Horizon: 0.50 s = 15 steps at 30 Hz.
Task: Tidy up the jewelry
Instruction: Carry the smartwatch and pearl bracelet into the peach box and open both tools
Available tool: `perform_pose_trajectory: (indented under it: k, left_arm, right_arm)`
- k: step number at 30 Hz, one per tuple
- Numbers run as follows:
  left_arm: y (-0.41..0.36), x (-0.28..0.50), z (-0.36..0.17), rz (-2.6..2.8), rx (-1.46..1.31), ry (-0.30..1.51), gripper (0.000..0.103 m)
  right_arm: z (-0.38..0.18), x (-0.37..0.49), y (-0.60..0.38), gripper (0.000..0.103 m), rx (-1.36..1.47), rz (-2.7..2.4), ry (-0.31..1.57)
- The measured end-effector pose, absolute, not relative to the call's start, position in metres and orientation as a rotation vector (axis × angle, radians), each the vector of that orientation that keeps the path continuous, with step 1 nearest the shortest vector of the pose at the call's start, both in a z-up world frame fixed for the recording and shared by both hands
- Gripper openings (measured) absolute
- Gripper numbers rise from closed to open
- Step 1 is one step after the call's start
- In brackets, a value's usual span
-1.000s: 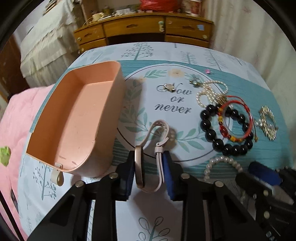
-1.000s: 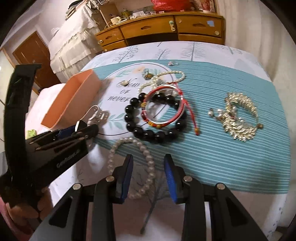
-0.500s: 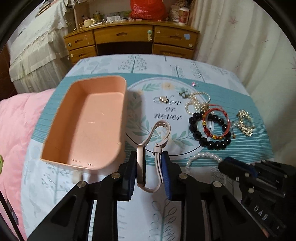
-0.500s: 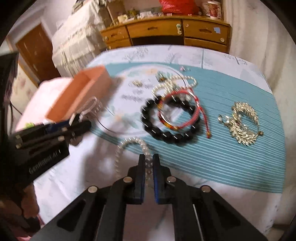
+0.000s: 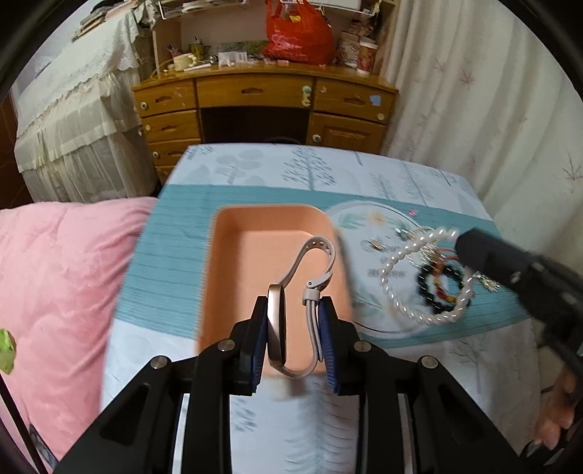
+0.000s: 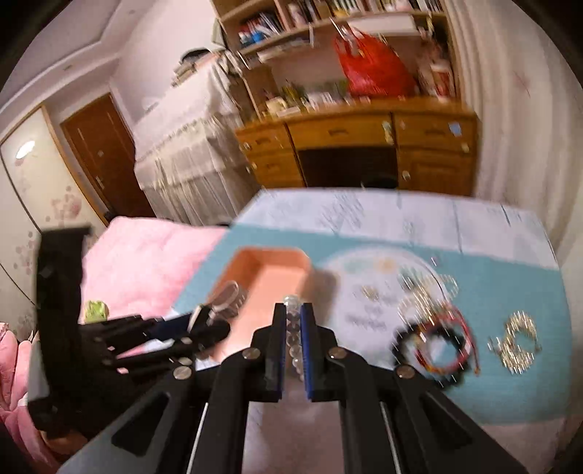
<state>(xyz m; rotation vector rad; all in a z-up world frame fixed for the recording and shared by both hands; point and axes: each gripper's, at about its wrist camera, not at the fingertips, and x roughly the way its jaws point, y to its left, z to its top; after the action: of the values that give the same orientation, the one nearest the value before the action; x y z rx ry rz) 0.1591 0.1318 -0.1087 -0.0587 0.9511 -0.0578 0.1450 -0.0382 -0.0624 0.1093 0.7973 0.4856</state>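
Between the left gripper (image 5: 293, 330) fingers sits a clamped pink wristband (image 5: 277, 321), the peach tray (image 5: 233, 269) directly below. The right gripper (image 6: 292, 342) pinches a pearl bracelet (image 5: 411, 277), hanging beside the tray.

No readable text in either view. Dark lettering sits in the round print on the tablecloth (image 5: 368, 255), right of the pink tray, blurred past reading; same in the right wrist view. Book spines on the far shelf (image 6: 262, 25) too smeared. Nothing legible on the cup on the far desk (image 5: 366, 56).
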Motion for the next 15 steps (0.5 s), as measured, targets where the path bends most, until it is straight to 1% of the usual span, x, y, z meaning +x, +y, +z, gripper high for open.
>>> perform_pose_trajectory:
  k: [4, 7, 9, 10, 11, 13, 14, 15]
  left_arm:
    - [0.157, 0.172, -0.106, -0.059, -0.029, 0.922, 0.027]
    - [0.17, 0.185, -0.107, -0.075, -0.025, 0.905, 0.028]
    - [0.176, 0.194, -0.108, -0.086, -0.039, 0.901, 0.034]
    - [0.18, 0.199, -0.109, -0.099, -0.057, 0.904, 0.046]
    - [0.183, 0.204, -0.11, -0.108, -0.078, 0.913, 0.051]
    - [0.186, 0.209, -0.112, -0.124, -0.111, 0.929, 0.053]
    - [0.188, 0.21, -0.114, -0.133, -0.121, 0.938, 0.053]
    - [0.187, 0.21, -0.115, -0.136, -0.118, 0.939, 0.053]
  right_arm:
    - [-0.051, 0.148, -0.009, 0.008, 0.098, 0.515, 0.733]
    - [-0.051, 0.154, 0.009, 0.008, 0.104, 0.526, 0.723]
    - [-0.052, 0.157, 0.015, 0.008, 0.118, 0.525, 0.725]
    - [-0.054, 0.159, 0.017, 0.008, 0.122, 0.52, 0.727]
    - [-0.056, 0.16, 0.019, 0.008, 0.123, 0.513, 0.733]
    - [-0.06, 0.162, 0.02, 0.01, 0.119, 0.489, 0.751]
    - [-0.063, 0.162, 0.02, 0.013, 0.115, 0.479, 0.758]
    - [-0.065, 0.162, 0.019, 0.02, 0.111, 0.472, 0.766]
